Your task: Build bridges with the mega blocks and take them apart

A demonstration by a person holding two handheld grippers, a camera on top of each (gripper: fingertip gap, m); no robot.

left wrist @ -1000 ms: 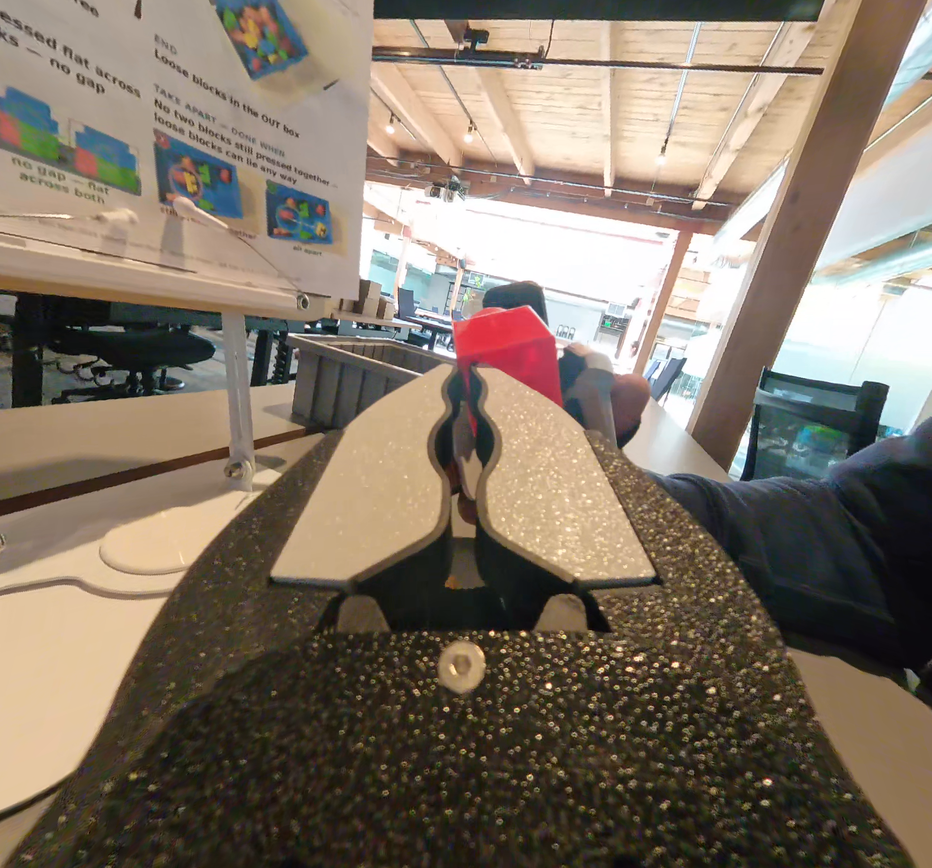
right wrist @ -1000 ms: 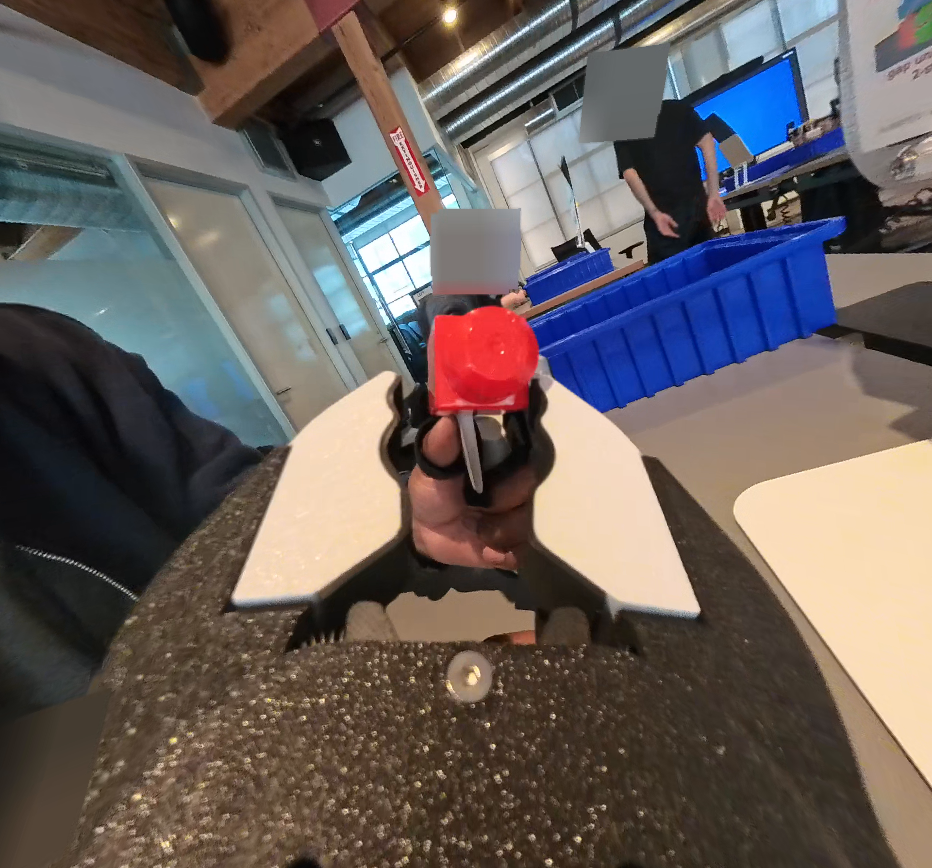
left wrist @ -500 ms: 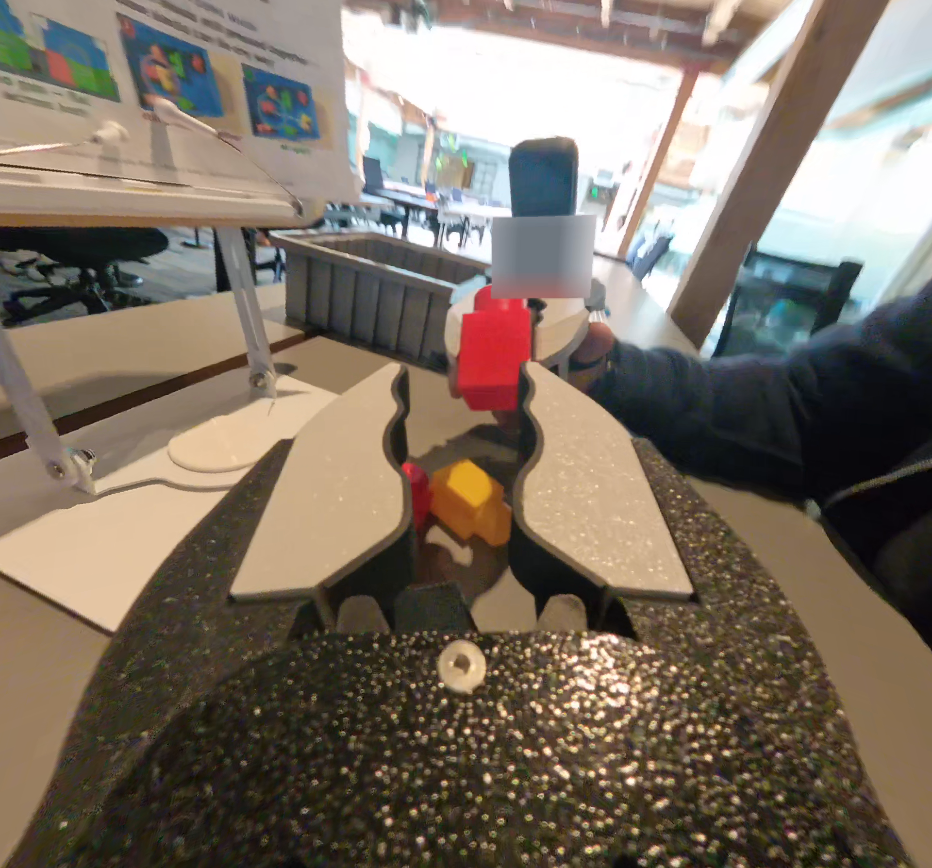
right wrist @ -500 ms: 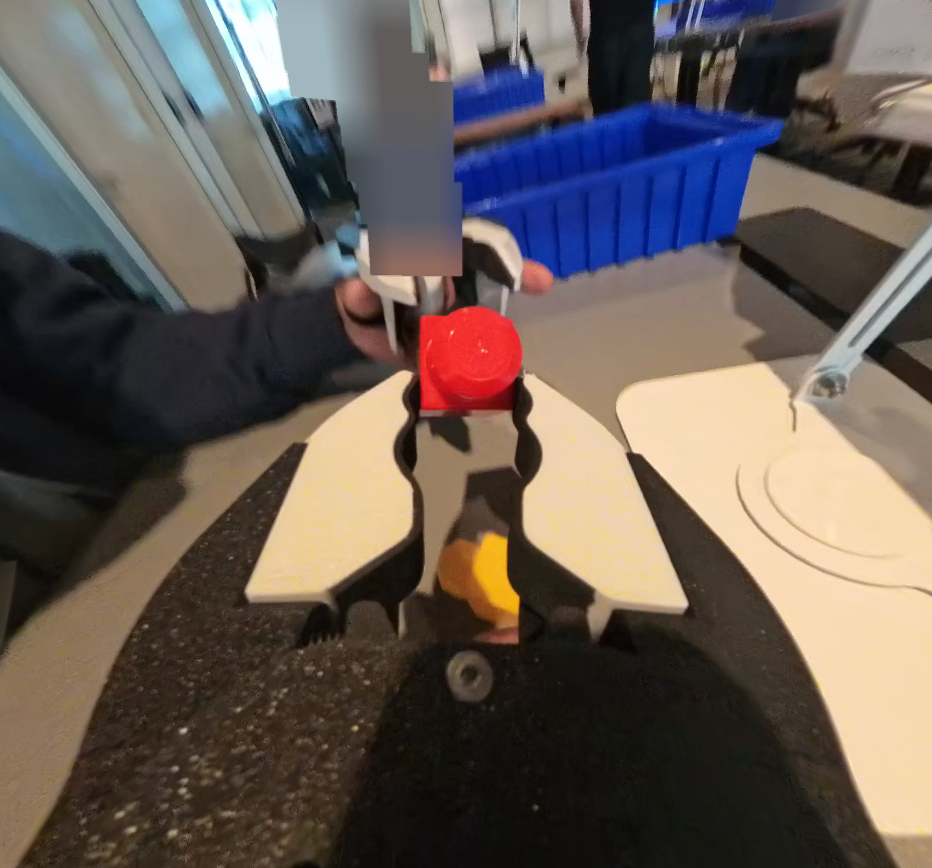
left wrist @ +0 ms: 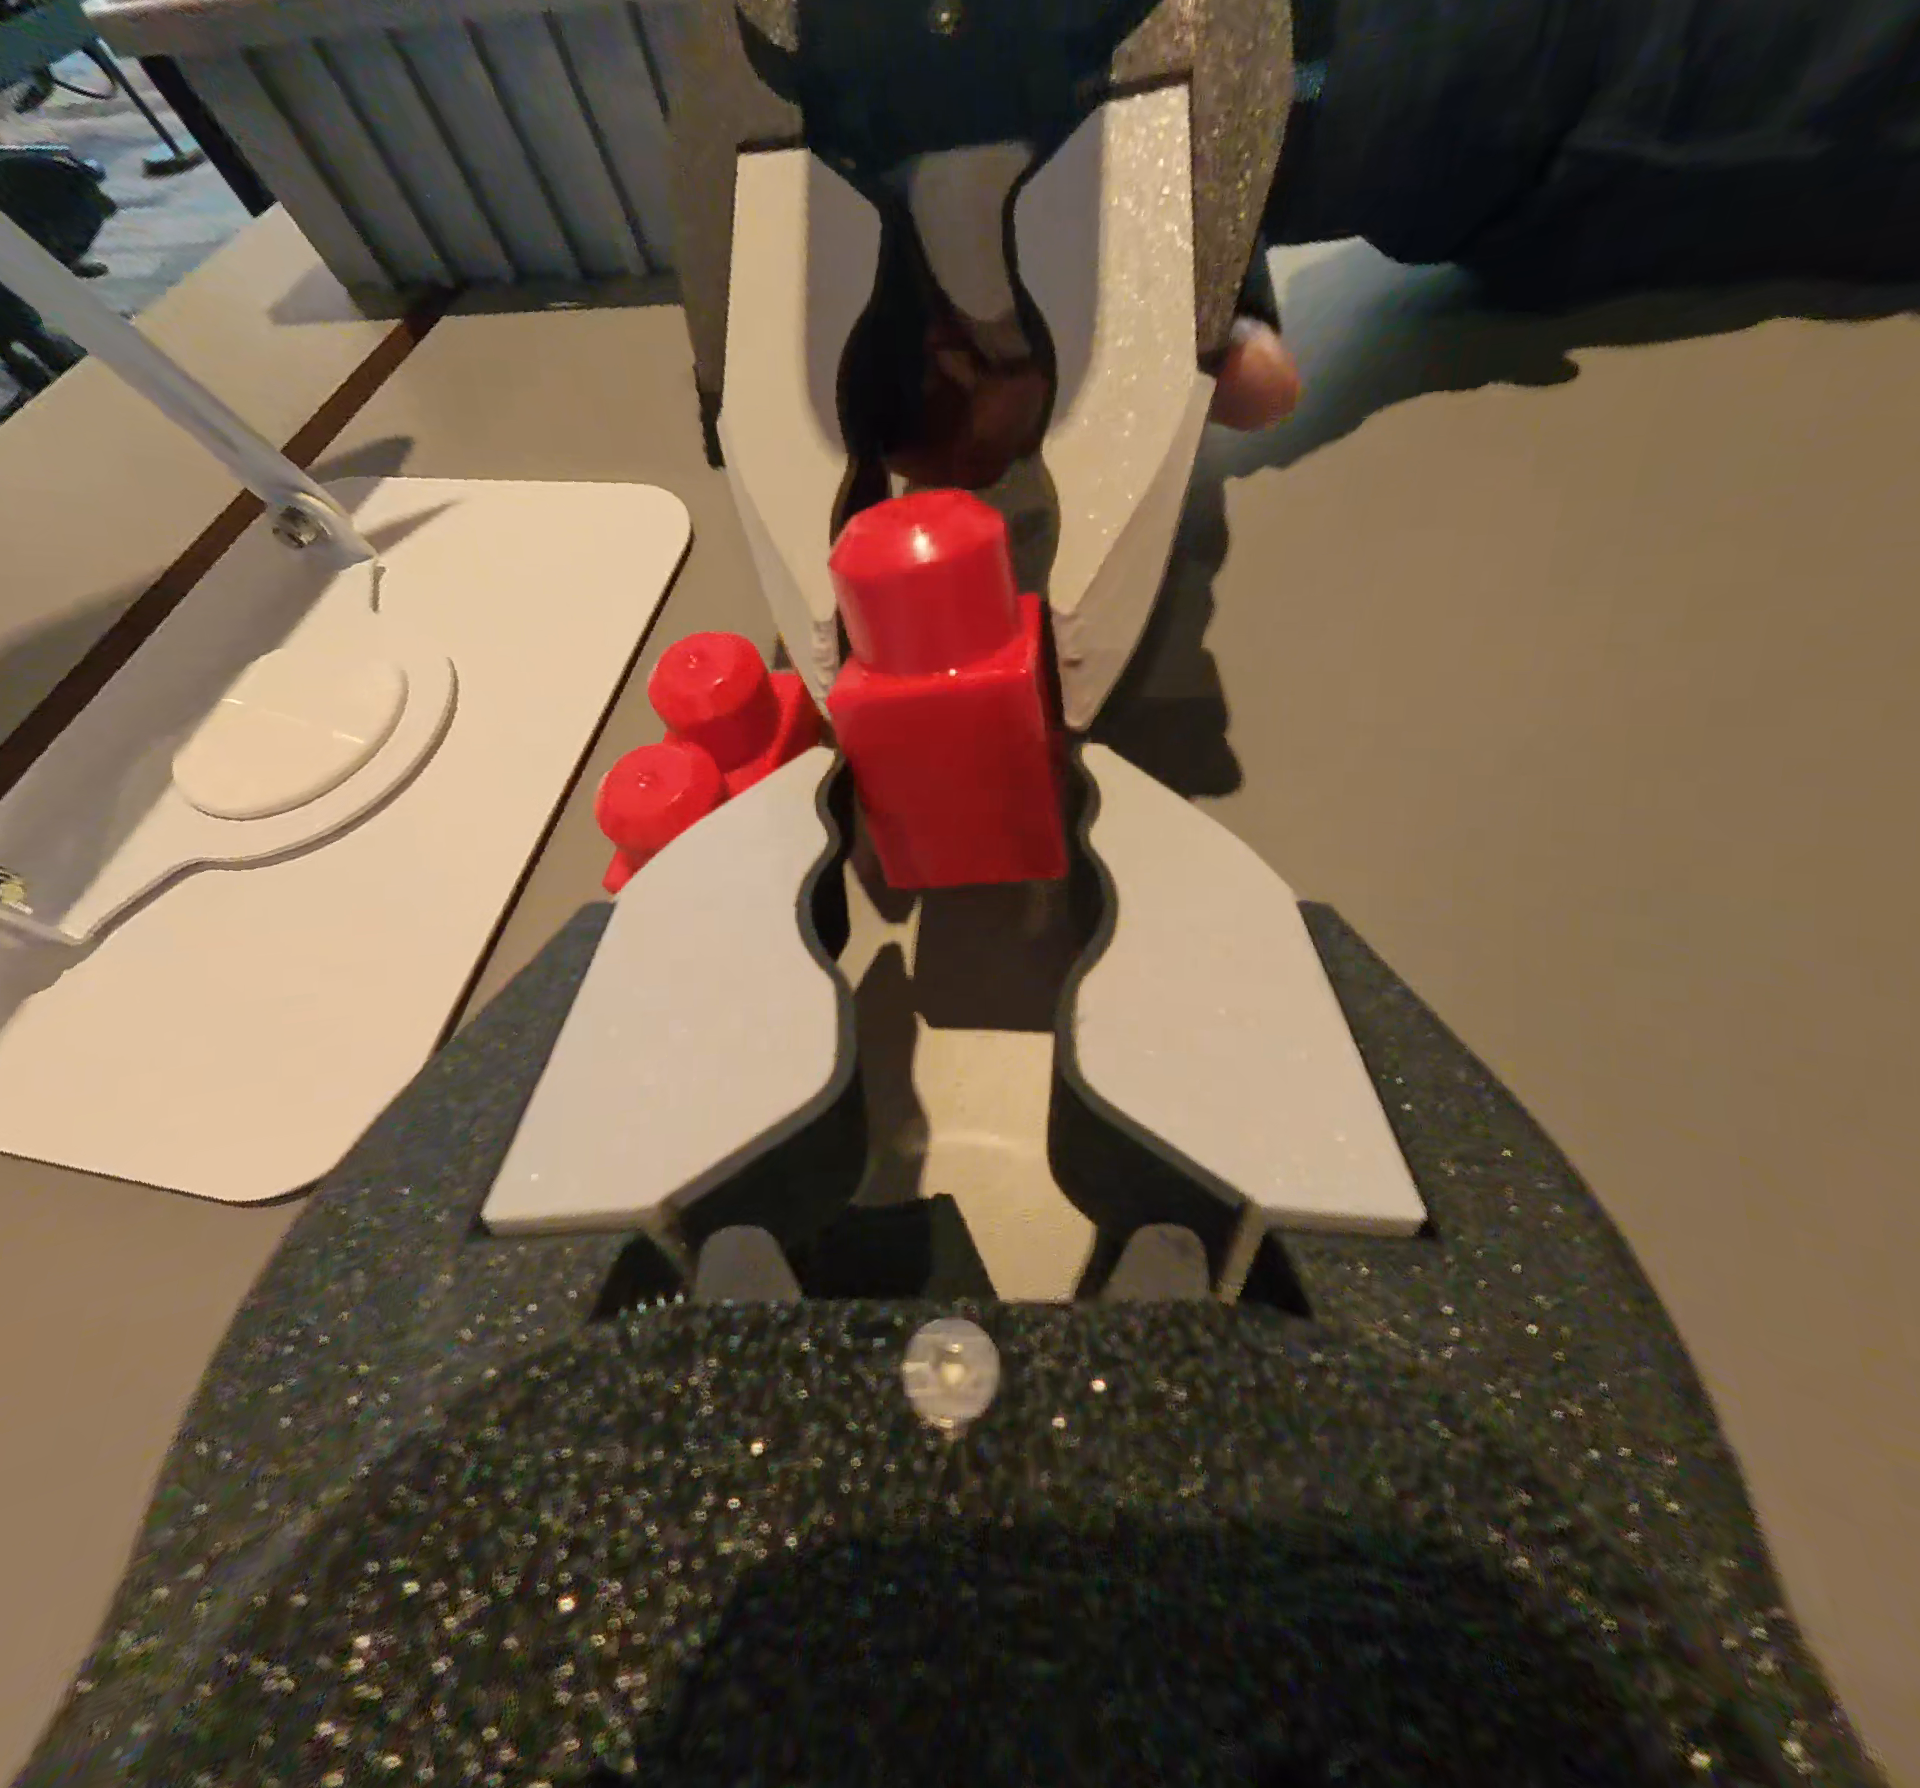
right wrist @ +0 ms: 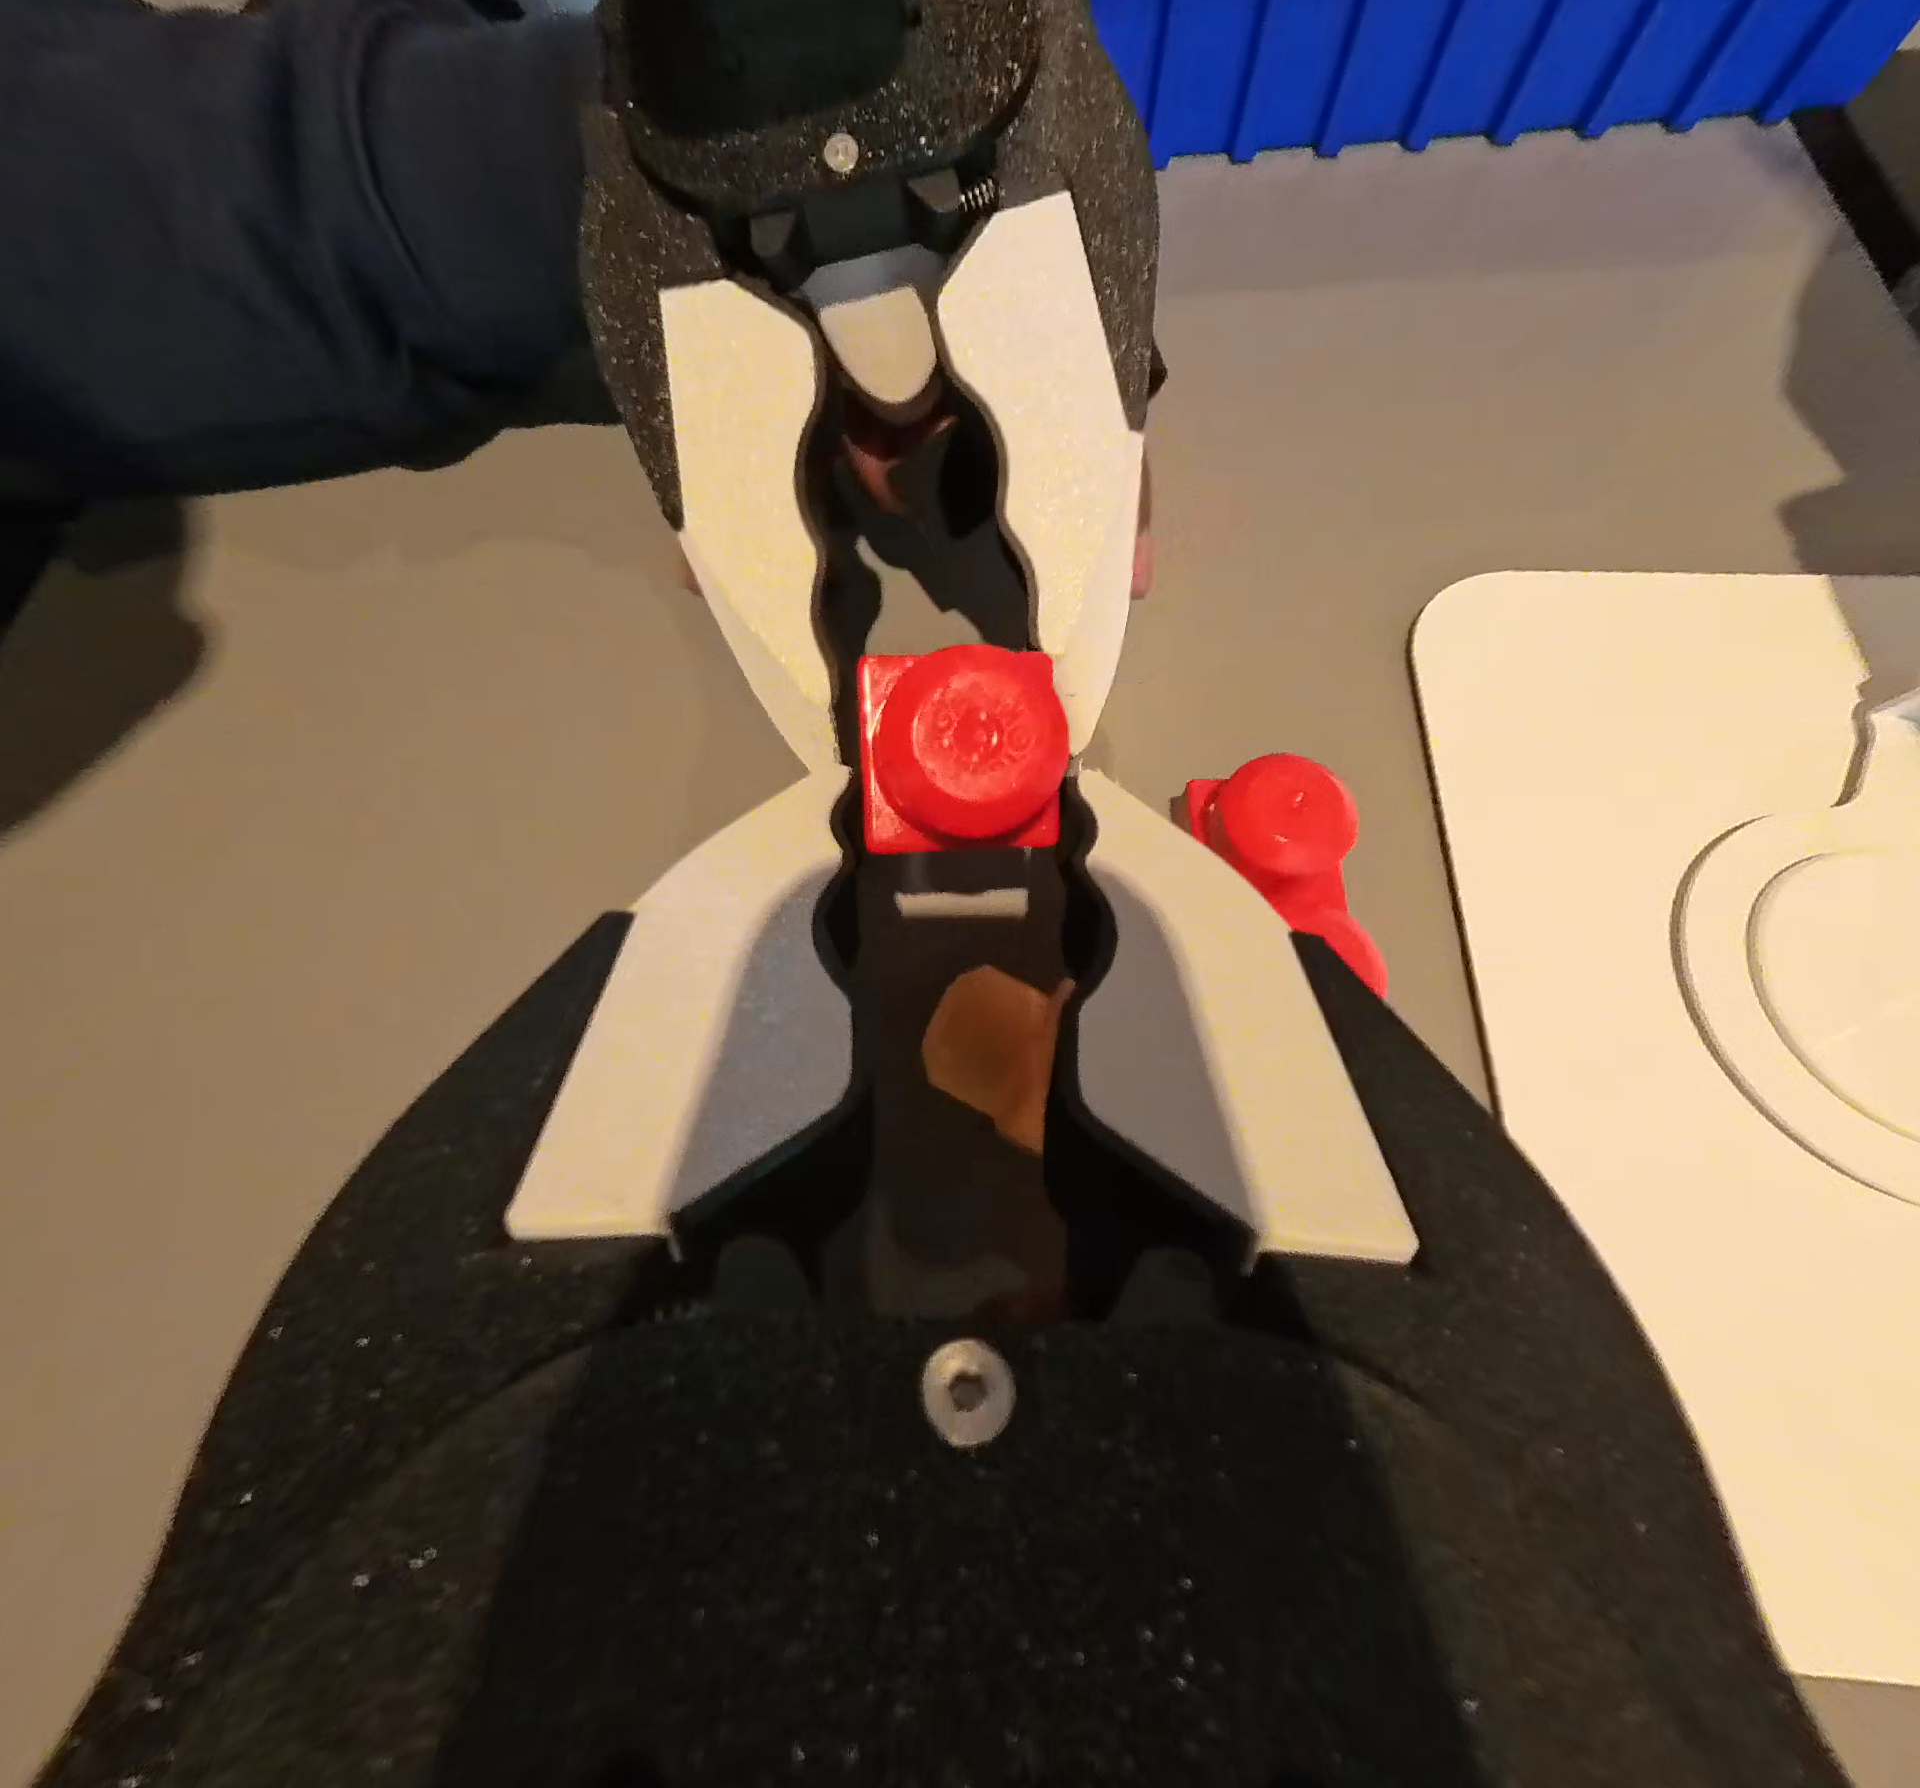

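A red one-stud block (left wrist: 945,762) is held stud-up low over the grey table (left wrist: 1558,803). My right gripper (right wrist: 961,793) is shut on it. In the left wrist view the right gripper comes in from the top, opposite my own. My left gripper (left wrist: 956,782) is open, its tips on either side of the block's lower part; I cannot tell whether they touch it. A red two-stud block (left wrist: 707,741) lies on the table just beside them; it also shows in the right wrist view (right wrist: 1288,834).
A grey ribbed bin (left wrist: 416,76) stands at the back in the left wrist view, a blue ribbed bin (right wrist: 1455,3) in the right wrist view. A white stand base plate (left wrist: 260,855) lies beside the blocks. A person's dark sleeves (right wrist: 260,180) reach in.
Both grippers have tipped down toward the table. The right one kept the red block; the left, which opened half a second ago, now flanks it. The yellow block is out of view.
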